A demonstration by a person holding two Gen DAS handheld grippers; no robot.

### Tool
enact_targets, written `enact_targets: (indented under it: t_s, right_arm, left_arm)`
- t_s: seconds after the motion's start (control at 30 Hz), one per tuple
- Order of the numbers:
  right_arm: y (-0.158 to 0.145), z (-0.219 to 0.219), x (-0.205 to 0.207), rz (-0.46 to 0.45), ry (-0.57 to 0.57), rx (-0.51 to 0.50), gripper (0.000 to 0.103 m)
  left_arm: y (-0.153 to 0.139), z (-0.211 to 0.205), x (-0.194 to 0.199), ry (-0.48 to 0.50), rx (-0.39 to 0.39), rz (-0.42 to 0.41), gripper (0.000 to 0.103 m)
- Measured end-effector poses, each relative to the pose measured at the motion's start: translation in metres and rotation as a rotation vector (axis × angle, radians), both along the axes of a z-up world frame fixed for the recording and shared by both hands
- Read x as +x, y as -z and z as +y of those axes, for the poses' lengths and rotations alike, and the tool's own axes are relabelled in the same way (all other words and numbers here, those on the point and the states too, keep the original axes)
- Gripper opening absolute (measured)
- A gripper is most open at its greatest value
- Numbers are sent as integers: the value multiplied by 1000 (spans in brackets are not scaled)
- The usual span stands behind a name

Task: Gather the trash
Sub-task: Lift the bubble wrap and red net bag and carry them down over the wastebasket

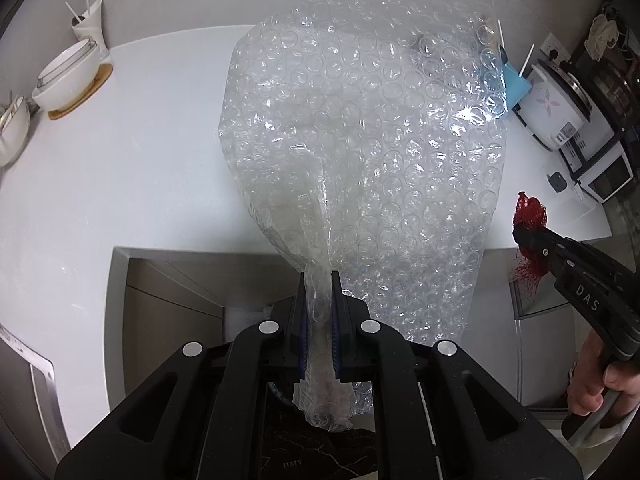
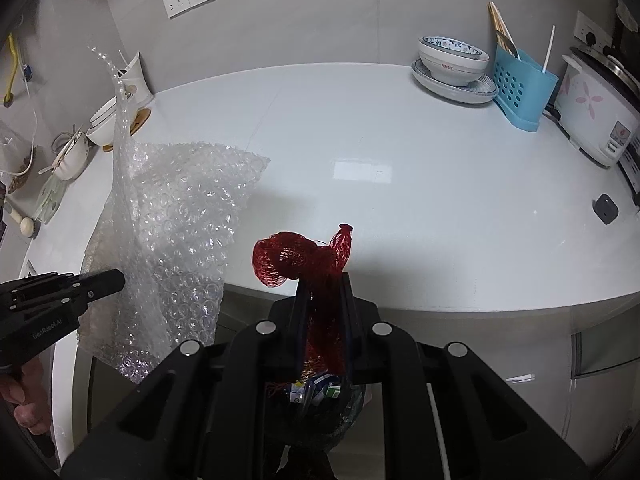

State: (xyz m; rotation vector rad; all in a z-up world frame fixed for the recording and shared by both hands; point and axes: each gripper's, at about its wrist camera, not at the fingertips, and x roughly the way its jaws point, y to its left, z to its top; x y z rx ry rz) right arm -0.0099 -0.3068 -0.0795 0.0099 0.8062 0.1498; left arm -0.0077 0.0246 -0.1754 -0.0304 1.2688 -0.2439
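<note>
My left gripper (image 1: 319,280) is shut on a bunched edge of a large clear bubble wrap sheet (image 1: 360,140), which hangs in the air over the front edge of the white counter (image 1: 140,152). In the right wrist view the same bubble wrap (image 2: 176,232) hangs at the left, held by the left gripper (image 2: 114,278). My right gripper (image 2: 325,280) is shut on a red mesh net bag (image 2: 292,260), held over the counter's front edge. Below it a bin (image 2: 316,392) with packaging scraps shows between the gripper's arms. The left wrist view shows the red net (image 1: 530,216) in the right gripper (image 1: 520,236) at the right.
On the counter's far side stand stacked bowls (image 2: 452,60), a blue utensil holder (image 2: 520,84) and a rice cooker (image 2: 592,112). White bowls (image 2: 102,120) and a white cup (image 2: 138,80) sit at the left. A small grey block (image 2: 605,209) lies at the right. A hand (image 1: 592,376) grips the right handle.
</note>
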Motion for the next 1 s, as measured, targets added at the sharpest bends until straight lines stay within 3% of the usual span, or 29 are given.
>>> enact_targets:
  t_s: [0.6,1.0]
  right_arm:
    - [57,3,-50,51,-34,-5,13]
    - [117,9,-61,111,-74,-4,13]
  left_arm:
    - [16,-3,-10,42,20,5,8]
    - [66,-18,10,42,79,81,8]
